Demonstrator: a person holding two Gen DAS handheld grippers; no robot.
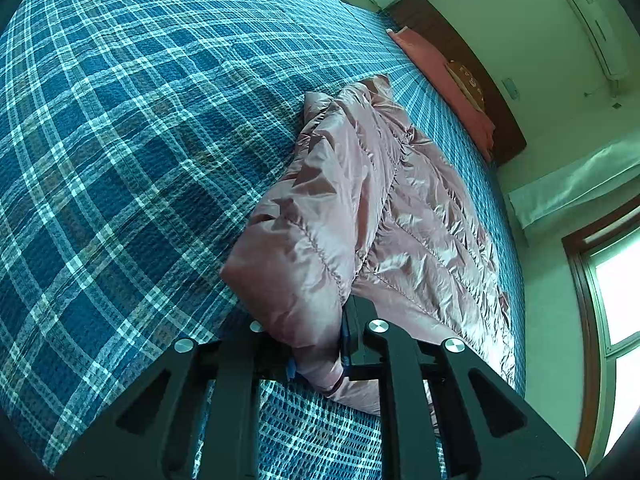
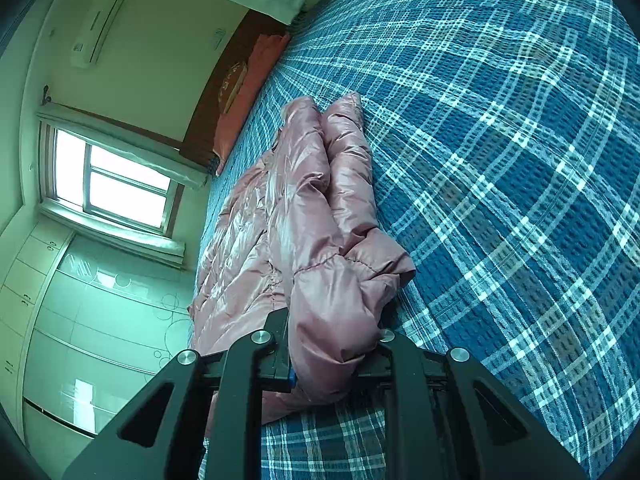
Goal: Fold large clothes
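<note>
Your left gripper [image 1: 316, 344] has its fingers clamped on a puffy fold of the pink jacket [image 1: 360, 200], and your right gripper [image 2: 332, 354] has its fingers clamped on another bunched fold of the same jacket [image 2: 304, 216]; in both views the fabric fills the gap between the fingers and bulges out over them. The jacket lies on the bed, on the blue plaid bedspread [image 1: 120, 140], and what matters for the coming move is this: from each pair of fingers the jacket's long axis runs straight ahead, away from you toward the headboard [image 1: 460, 64] and the pink pillow [image 1: 448, 76]. Ahead of the left fingers the bulk spreads off to their right, with bare bedspread to their left; ahead of the right fingers it spreads to their left, with bare bedspread to their right. So you probably hold the near end at two places, and neither hand looks clearly nearer the rest of the garment. A fold would likely carry that near end forward along the axis, both hands together. The jacket is quilted and glossy, a slippery padded shell with stitched channels and a gathered cuff [image 2: 360, 264] beside the right fingers; expect it to spring back and slide. The bedspread is crinkled, textured cotton, which should hold the lower layer a little.
</note>
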